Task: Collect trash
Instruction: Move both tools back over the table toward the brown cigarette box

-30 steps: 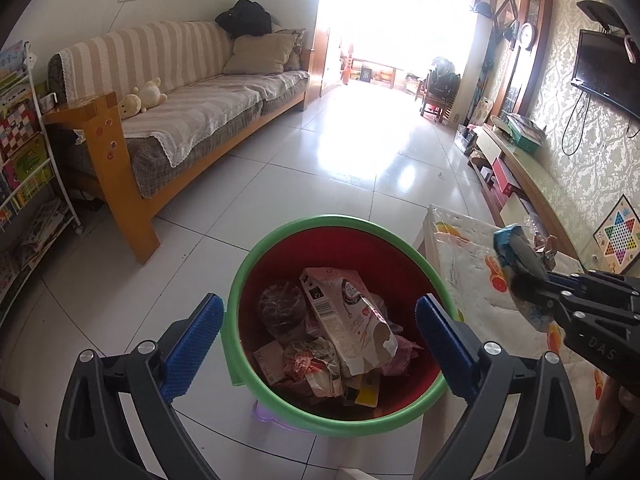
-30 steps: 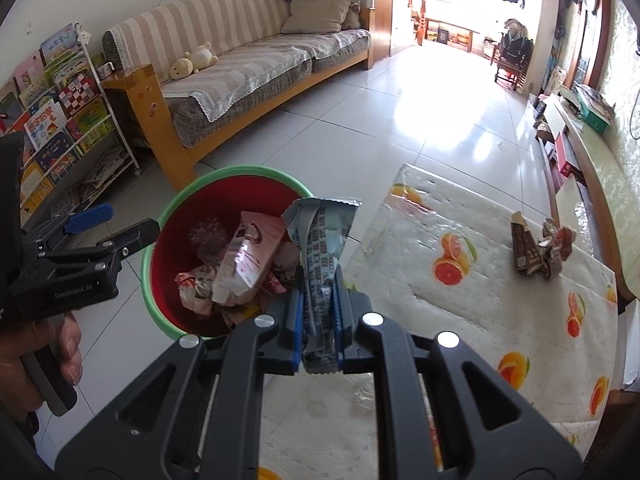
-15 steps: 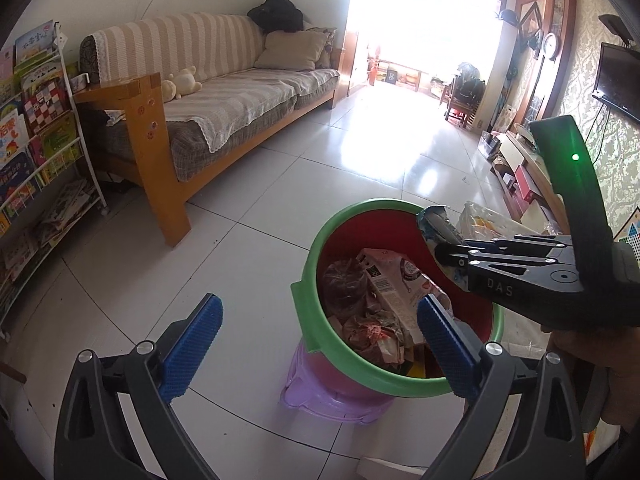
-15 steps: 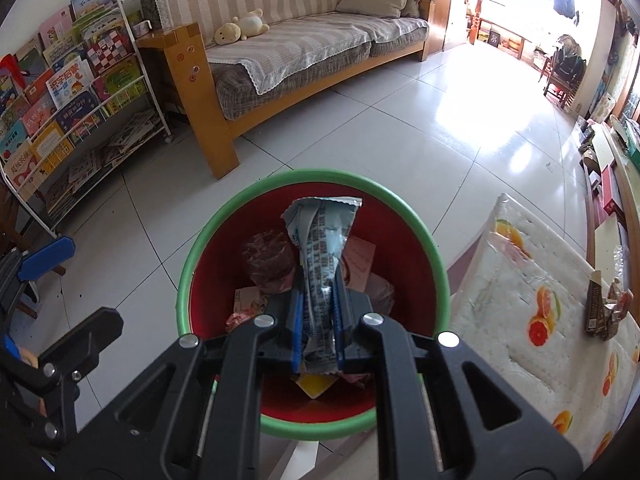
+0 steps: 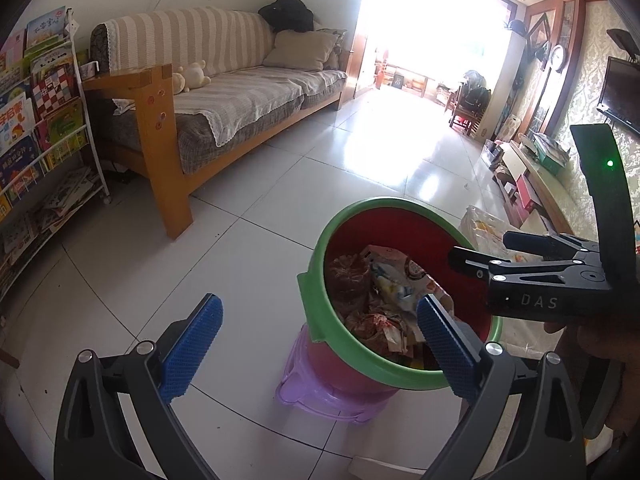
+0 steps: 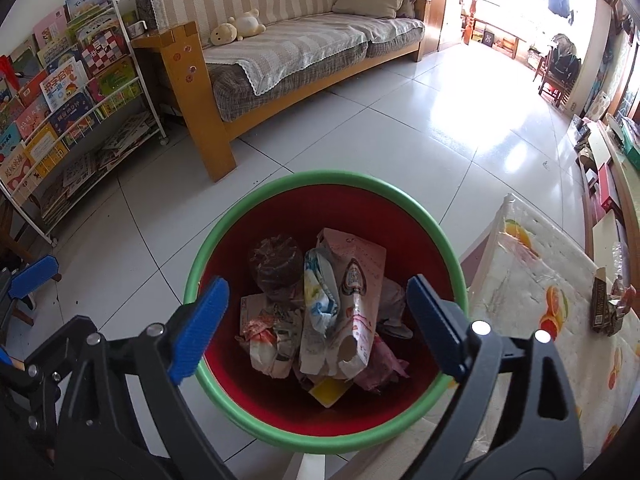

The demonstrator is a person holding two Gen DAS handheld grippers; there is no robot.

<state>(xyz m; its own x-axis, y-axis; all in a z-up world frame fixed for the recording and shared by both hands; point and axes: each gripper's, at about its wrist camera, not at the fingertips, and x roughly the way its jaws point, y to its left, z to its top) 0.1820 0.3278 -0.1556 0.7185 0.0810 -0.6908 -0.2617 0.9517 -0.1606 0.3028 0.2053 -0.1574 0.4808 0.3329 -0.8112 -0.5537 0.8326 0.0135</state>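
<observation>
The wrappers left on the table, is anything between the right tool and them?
Nothing visible blocks the way. The right tool, jaws opening and empty, hangs over the bin; the wrappers lie in the open on the tablecloth.

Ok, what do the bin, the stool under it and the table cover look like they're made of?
Bin: looks like moulded plastic, red inside with a smooth green rim that catches a slight sheen. Stool under it: translucent purple plastic, glossy, going by the light showing through it. Table cover: probably thin vinyl or plastic sheet with printed fruit; it wrinkles and shines in places.
</observation>
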